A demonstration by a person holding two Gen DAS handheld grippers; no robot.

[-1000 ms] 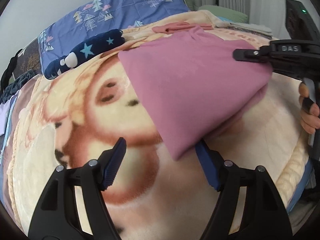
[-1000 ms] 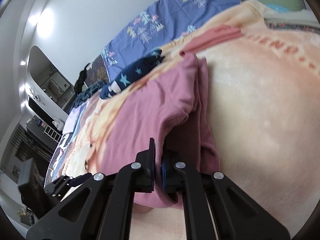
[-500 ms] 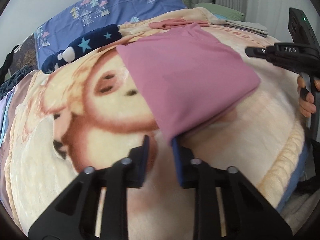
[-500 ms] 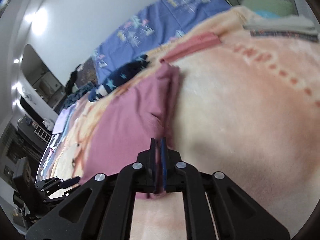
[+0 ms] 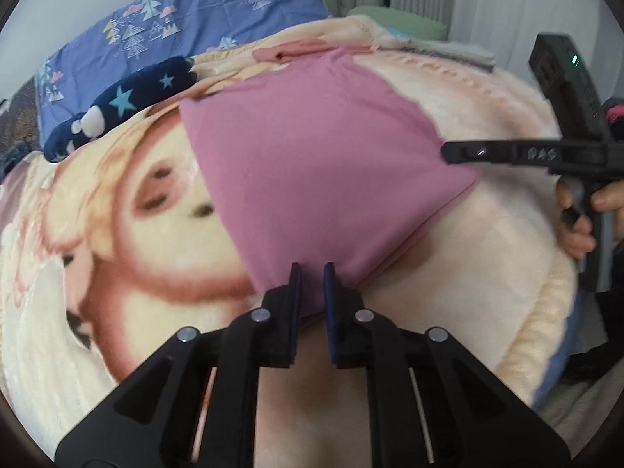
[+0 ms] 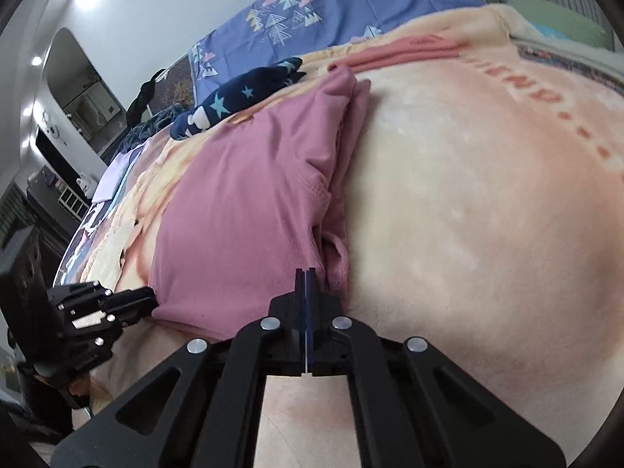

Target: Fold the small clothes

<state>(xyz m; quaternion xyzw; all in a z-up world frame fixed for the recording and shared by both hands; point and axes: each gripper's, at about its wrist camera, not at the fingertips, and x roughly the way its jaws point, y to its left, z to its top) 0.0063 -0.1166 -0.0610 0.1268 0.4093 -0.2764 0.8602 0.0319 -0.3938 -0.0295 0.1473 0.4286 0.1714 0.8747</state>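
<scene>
Pink garment (image 5: 323, 163) lies folded flat on the cream blanket (image 5: 128, 257) covering the bed. Left tool (image 5: 311, 273): fingers narrowed onto the garment's near corner, cloth between the blue pads, small gap visible. Right tool (image 6: 306, 277): fingers pressed fully together at the garment's opposite edge, pinching a fold of the pink fabric. Right tool also appears in the left wrist view, touching the garment's right corner. Navy star-print cloth (image 5: 117, 105) lies beyond the garment, near the blue pillow (image 5: 175, 27).
</scene>
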